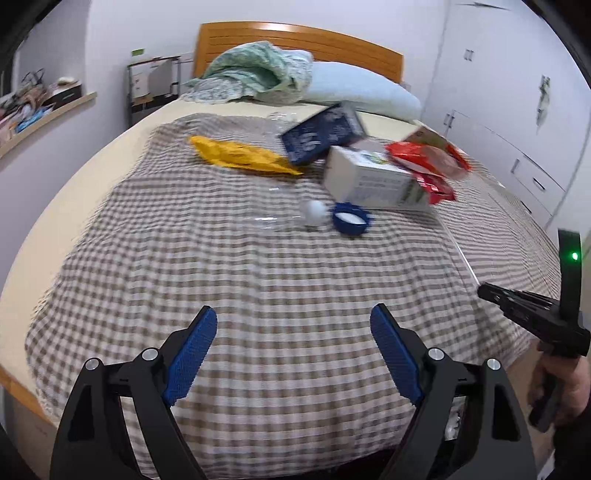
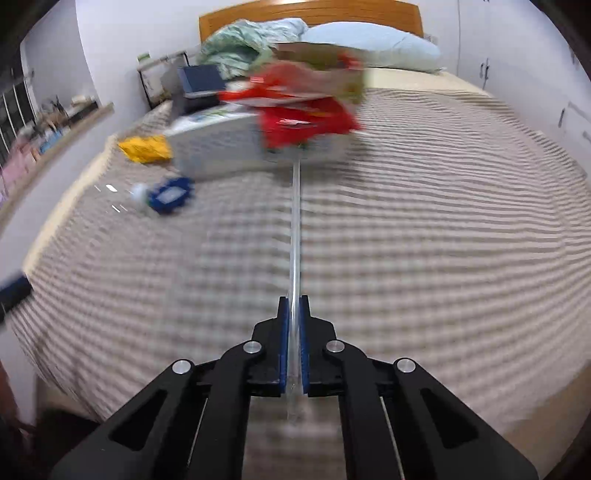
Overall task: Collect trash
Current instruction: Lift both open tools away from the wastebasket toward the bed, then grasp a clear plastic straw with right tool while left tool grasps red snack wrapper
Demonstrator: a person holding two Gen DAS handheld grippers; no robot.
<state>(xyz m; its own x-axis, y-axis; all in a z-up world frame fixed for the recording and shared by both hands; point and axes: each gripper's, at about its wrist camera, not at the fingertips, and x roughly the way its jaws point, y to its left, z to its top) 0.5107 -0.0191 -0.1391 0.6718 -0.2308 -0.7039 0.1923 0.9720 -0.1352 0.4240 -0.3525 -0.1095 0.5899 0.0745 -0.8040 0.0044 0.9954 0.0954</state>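
You are barely started: your right tool (image 2: 294, 306) pinches a clear straw (image 2: 295, 221), your left tool (image 1: 293, 326) hangs spread and empty, and the yellow wrapper (image 1: 240, 157), white box (image 1: 373, 179), red packets (image 1: 428, 162) and blue lid (image 1: 351, 219) lie on the bed (image 1: 258, 277).

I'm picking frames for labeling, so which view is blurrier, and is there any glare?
Right wrist: heavy motion blur on the trash pile; hand-held gripper sharp. Left wrist: milder blur, white box readable. Glare streak on the headboard; fisheye bends the bed edges.
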